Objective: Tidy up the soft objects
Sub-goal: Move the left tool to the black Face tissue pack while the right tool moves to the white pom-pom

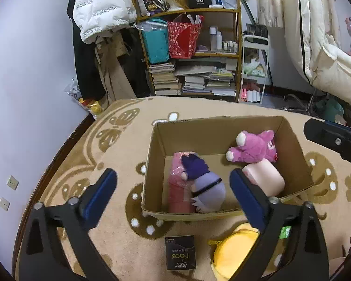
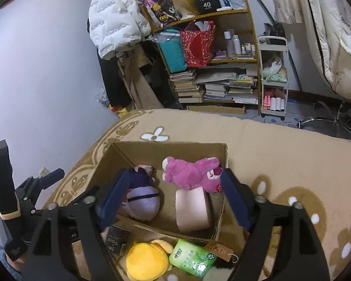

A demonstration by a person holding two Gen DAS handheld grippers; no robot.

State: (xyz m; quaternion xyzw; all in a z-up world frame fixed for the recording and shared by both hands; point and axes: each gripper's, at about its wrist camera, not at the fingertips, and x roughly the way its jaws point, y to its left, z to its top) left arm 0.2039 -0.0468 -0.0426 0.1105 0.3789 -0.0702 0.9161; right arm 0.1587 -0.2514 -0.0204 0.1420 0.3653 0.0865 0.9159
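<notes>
An open cardboard box [image 1: 152, 164] [image 2: 170, 144] sits on a tan flowered blanket. It holds a pink plush bear [image 1: 252, 147] [image 2: 191, 171], a purple-haired plush doll [image 1: 206, 185] [image 2: 142, 201], a pale pink soft roll [image 1: 264, 178] [image 2: 193, 208] and a pink wrapped bundle [image 1: 176, 175]. My left gripper [image 1: 173, 174] hangs open above the box's near left part, holding nothing. My right gripper [image 2: 175, 173] is open above the bear and the roll, also holding nothing. On the blanket in front of the box lies a yellow plush [image 1: 234, 250] [image 2: 147, 260].
Beside the yellow plush lie a black carton [image 1: 180, 255] [image 2: 115, 238], a green tissue pack [image 2: 191, 257] and a tag keychain [image 2: 218, 249]. Beyond the blanket stand a cluttered bookshelf [image 1: 199, 53], hanging coats [image 1: 100, 7] and a small white cart [image 2: 272, 75].
</notes>
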